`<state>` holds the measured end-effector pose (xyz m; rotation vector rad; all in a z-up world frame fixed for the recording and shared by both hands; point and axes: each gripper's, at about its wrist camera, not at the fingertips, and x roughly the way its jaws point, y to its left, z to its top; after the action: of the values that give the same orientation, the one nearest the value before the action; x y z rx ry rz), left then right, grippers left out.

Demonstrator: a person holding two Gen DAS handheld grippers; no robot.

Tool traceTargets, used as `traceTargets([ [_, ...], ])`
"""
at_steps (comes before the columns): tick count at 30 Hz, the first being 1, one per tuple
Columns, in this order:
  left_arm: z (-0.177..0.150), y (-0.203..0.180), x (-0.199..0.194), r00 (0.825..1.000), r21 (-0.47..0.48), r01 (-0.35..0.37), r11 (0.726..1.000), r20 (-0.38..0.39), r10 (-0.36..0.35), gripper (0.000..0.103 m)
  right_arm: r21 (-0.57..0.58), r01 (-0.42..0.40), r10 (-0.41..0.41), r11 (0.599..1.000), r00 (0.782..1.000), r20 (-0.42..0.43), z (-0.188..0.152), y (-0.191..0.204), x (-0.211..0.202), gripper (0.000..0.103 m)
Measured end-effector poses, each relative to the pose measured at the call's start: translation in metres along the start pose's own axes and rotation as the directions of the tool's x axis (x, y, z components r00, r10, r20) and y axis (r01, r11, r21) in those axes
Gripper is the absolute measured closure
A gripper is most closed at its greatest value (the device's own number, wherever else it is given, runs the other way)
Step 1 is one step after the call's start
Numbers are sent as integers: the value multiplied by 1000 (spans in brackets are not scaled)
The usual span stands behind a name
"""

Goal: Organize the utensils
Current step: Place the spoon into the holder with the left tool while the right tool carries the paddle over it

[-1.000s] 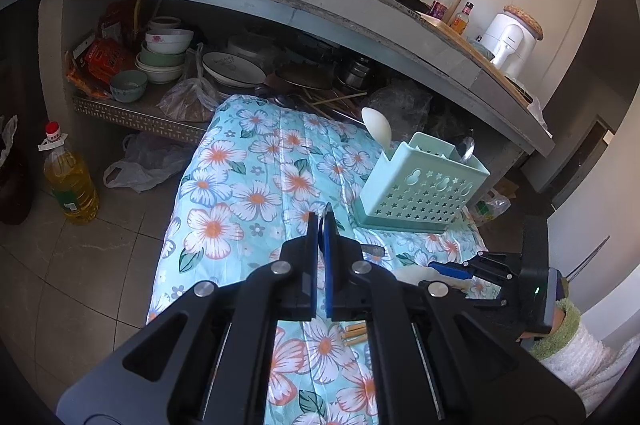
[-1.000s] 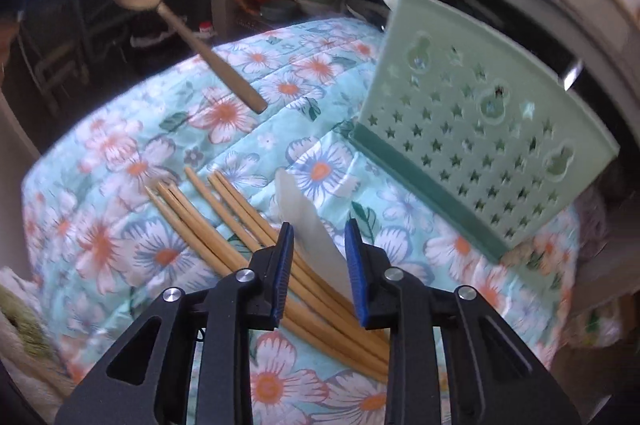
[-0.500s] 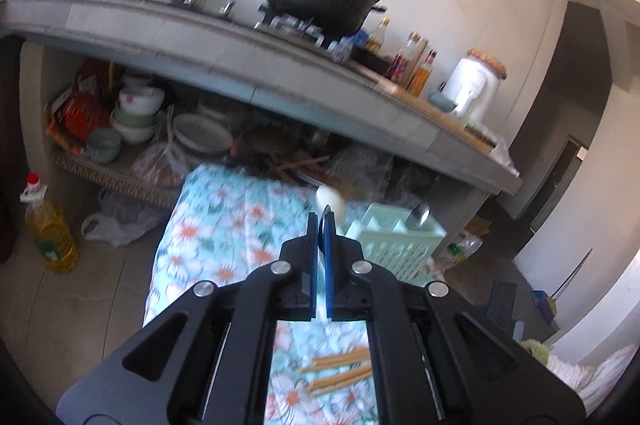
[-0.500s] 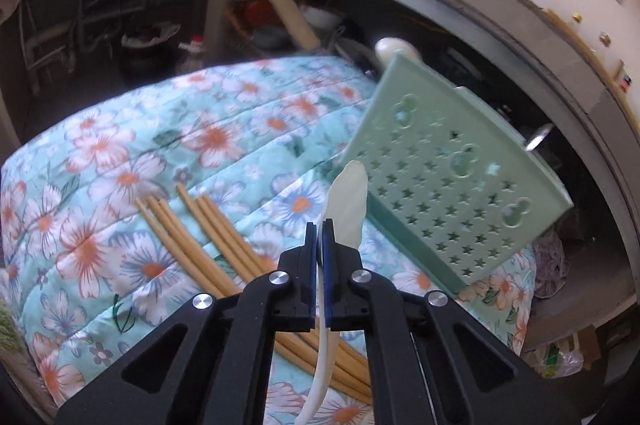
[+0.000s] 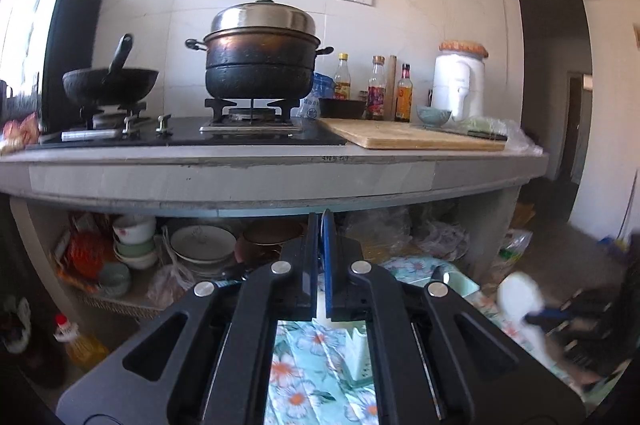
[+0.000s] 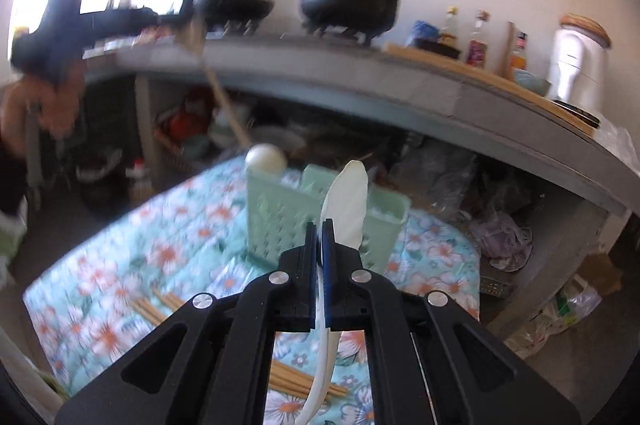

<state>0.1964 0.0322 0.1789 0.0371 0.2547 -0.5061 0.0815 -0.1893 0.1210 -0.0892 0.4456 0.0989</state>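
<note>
We note the right hand-held gripper, open a second ago, now clamps the white spoon, lifted off the floral cloth. Left hand-held gripper remains closed on a wooden ladle. Chopsticks lie below; the green caddy stands just ahead, counter beyond.

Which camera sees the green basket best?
The right wrist view. There the green basket stands in the middle on the flowery cloth, just beyond the white spoon that the right gripper pinches. The left wrist view shows only its corner behind the shut left gripper.
</note>
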Motion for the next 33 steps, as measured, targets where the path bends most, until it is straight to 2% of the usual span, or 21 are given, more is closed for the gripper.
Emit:
traceTargets([
  [6,-1,-23,33,998,117,-60,991,-1,61,102,152,-28,8,988,992,128,23,-44,-25,100],
  [12,-10,-38,74,993,183,-42,982,-98,61,102,277,-89,24,957,972,232,39,-79,-30,100],
  [17,-30,-45,104,980,165,-22,986,-190,54,101,351,-192,82,916,949,304,52,-103,-12,100],
  [21,-46,-45,115,970,112,13,994,-243,15,100,376,-224,93,899,938,334,64,-112,10,100],
  [25,-51,-41,112,970,58,27,998,-244,-12,84,395,-233,82,889,928,364,73,-117,38,100],
  [28,-53,-37,105,973,14,27,1000,-230,-23,74,413,-245,89,877,928,361,75,-117,61,100],
  [33,-60,-28,88,975,-56,29,998,-219,-40,63,388,-208,75,898,941,331,65,-102,101,100],
])
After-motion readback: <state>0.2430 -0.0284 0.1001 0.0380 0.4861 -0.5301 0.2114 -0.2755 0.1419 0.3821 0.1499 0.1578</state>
